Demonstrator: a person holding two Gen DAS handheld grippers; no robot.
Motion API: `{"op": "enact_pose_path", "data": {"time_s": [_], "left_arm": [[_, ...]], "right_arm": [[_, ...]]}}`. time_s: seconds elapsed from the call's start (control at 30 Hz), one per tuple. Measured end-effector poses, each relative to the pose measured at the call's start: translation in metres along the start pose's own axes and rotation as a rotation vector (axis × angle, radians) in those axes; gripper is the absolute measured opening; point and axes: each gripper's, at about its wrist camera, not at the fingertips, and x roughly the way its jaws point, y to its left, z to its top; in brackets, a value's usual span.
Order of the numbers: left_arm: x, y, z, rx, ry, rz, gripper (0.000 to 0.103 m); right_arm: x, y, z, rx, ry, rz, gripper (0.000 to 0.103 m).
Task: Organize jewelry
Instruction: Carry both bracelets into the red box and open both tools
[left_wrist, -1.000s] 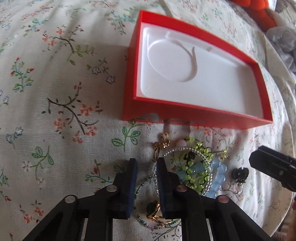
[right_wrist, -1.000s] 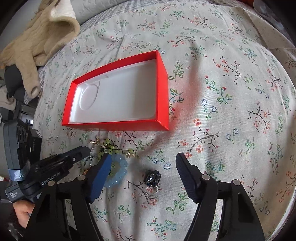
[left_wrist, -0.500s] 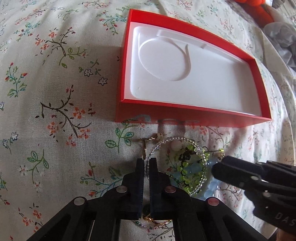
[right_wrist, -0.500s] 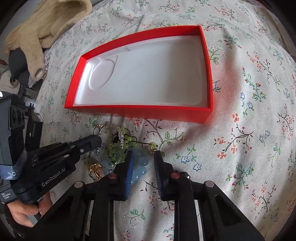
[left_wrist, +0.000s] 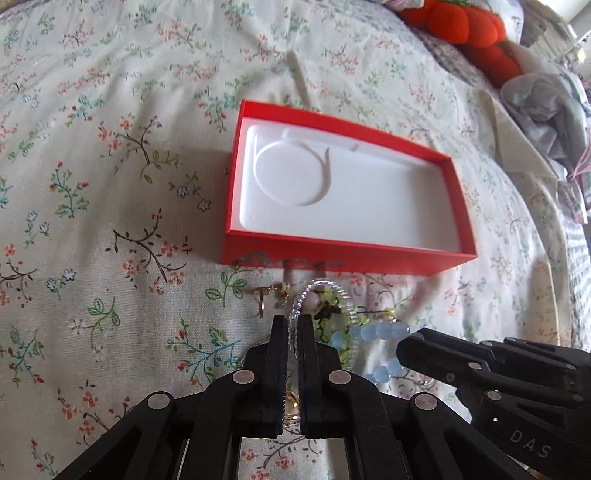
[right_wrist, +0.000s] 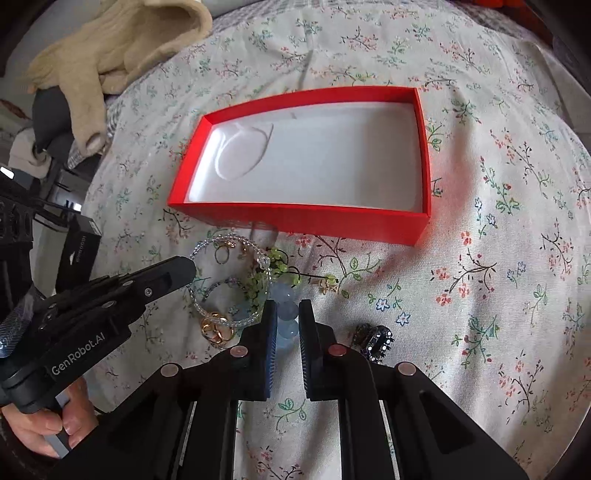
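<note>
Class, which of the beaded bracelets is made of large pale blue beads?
The blue bracelet, gripped by the right gripper. The clear-bead bracelet in the left gripper has tiny beads; the green one is lime.

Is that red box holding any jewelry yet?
Empty. The red box shows only its bare white liner in both views; the bracelets and rings lie on the floral cloth in front of it.

Tangled bead bracelets lie just before the open red box.

Box at frame centre, on the bed. Jewelry pile just below it, lower left. Ring apart, lower centre-right.
</note>
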Motion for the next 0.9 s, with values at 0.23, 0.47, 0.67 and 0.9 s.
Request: {"op": "enact_pose_path", "data": {"time_s": [0.23,0.47,0.67,0.9], "left_arm": [[-0.021,-0.014,0.002,0.007,-0.069,0.003,0.0],[-0.036,-0.026,0.014,-0.009,-0.184,-0.077,0.0],[-0.031,-0.031,0.033,-0.053,-0.237,-0.181,0.0],[-0.015,-0.029,0.052,-0.124,-0.27,-0.303,0.0]], "right_arm": [[-0.035,-0.001,-0.005,0.015,-0.077,0.034,0.012],[-0.067,-0.005,0.0,0.048,-0.172,0.093,0.012],[-0.086,-0.019,0.018,0.106,-0.264,0.137,0.012],[-0.096,-0.031,0.04,0.155,-0.34,0.142,0.012]]}}
